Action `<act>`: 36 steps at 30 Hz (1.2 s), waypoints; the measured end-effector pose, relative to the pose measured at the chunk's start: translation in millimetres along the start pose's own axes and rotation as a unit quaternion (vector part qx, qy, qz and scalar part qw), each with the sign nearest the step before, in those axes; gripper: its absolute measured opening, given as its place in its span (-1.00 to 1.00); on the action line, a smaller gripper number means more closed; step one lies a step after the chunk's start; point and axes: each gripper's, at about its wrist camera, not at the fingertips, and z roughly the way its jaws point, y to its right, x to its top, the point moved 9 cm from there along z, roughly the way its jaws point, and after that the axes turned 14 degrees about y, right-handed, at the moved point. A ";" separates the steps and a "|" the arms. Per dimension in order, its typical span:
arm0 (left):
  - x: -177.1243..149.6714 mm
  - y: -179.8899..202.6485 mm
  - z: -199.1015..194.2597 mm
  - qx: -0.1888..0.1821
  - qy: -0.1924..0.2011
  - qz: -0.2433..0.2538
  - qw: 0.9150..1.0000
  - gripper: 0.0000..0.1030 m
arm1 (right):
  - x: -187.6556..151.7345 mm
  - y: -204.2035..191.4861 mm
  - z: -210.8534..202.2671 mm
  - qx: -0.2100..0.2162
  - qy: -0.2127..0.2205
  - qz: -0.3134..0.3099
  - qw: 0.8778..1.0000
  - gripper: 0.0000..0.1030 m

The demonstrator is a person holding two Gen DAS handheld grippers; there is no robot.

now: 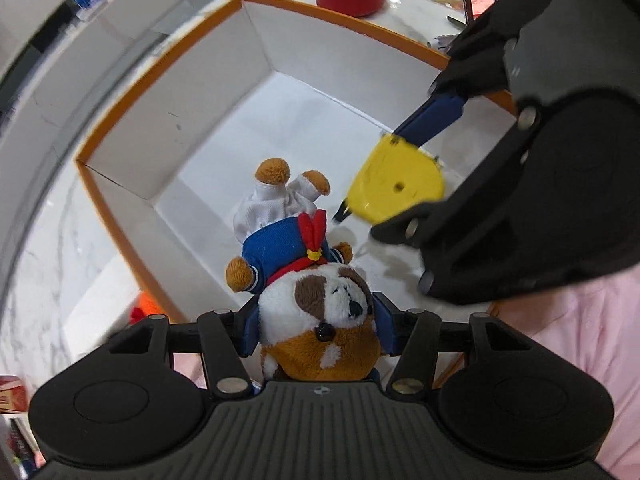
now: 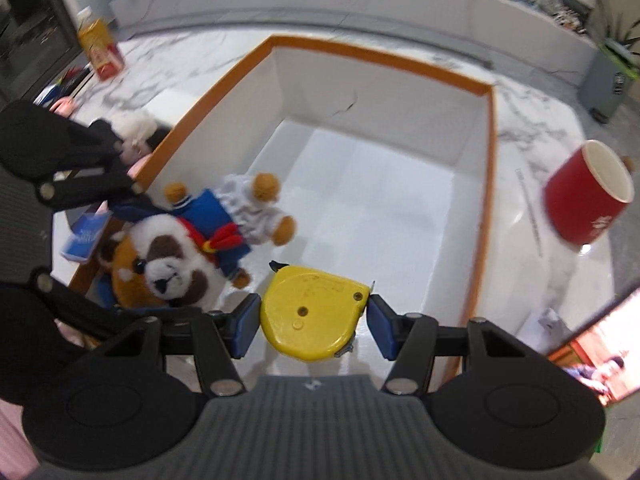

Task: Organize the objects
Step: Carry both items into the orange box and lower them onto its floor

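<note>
Holding a plush dog (image 1: 320,300) by the head between the blue pads of the left gripper (image 1: 316,332); jaws pinched on both sides of the head, body hanging down over the near part of the box (image 1: 160,80). Plush dog: brown-and-white head, black nose and bead eye, blue sailor top with red neckerchief, white shorts, brown paws and feet. Seen from the right wrist view, same plush dog (image 2: 192,252) hanging beside the box's left wall.

Gripping a yellow tape measure (image 2: 314,312) between the blue pads of the right gripper (image 2: 314,324); jaws closed on its two narrow edges. Tape measure: rounded yellow plastic case, flat face with a small screw hole and a raised button, dark tip protruding at the far edge. Positioned over the near floor of the box, to the right of the plush dog.

Box: open-topped, white inside, orange rim, standing on a white marble-pattern counter (image 2: 540,128). Red mug (image 2: 584,196) standing outside the box, on the counter to its right.
</note>
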 end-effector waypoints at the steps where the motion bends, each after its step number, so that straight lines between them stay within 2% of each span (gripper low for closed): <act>1: -0.6 0.4 2.2 -0.009 -0.005 -0.007 1.000 0.27 | -0.3 -1.1 3.9 0.008 -0.007 0.000 1.000 0.16; 4: -6.8 -3.5 7.6 -0.029 -0.021 -0.034 0.999 0.31 | -0.6 -2.1 13.9 0.024 -0.021 0.007 0.999 0.16; 6: -12.1 -6.4 11.0 -0.029 -0.028 -0.042 0.998 0.34 | -1.5 -0.3 19.9 0.035 -0.026 0.019 0.999 0.16; 9: -18.5 -4.3 13.6 -0.021 -0.036 -0.019 0.999 0.36 | -5.7 -3.0 29.2 0.049 -0.043 0.026 0.998 0.16; 15: -29.4 0.1 11.5 -0.023 -0.040 -0.015 0.999 0.40 | -10.4 -4.5 41.5 0.048 -0.057 0.012 0.997 0.16; 17: -33.1 0.4 8.3 -0.024 -0.034 -0.016 0.999 0.46 | -10.3 -4.6 42.6 0.048 -0.059 0.007 0.997 0.16; 19: -36.6 3.0 4.0 -0.039 -0.030 -0.018 0.999 0.67 | -11.0 -4.0 43.6 0.047 -0.063 0.001 0.997 0.16; 22: -40.2 1.0 -2.0 -0.049 -0.025 -0.017 0.998 0.70 | -11.8 -2.5 44.3 0.046 -0.067 -0.003 0.997 0.16; 24: -37.6 -4.6 -2.9 -0.045 -0.024 -0.015 0.999 0.40 | -12.2 -1.9 45.0 0.046 -0.070 -0.006 0.996 0.16; 29: -10.7 -11.3 3.8 -0.060 -0.020 -0.020 0.998 -0.13 | -13.5 -6.1 49.2 0.058 -0.073 -0.015 0.996 0.16; 30: -3.1 -6.8 8.2 -0.060 -0.023 -0.015 0.998 -0.18 | -13.1 -8.1 49.8 0.067 -0.071 -0.014 0.995 0.16; 33: -8.1 -4.5 -0.9 -0.058 -0.026 -0.003 0.998 -0.20 | -15.2 -14.0 52.4 0.092 -0.079 -0.005 0.993 0.16; 36: -8.7 -3.2 0.4 -0.073 -0.028 -0.006 0.997 -0.24 | -18.5 -20.4 54.5 0.111 -0.091 0.010 0.990 0.16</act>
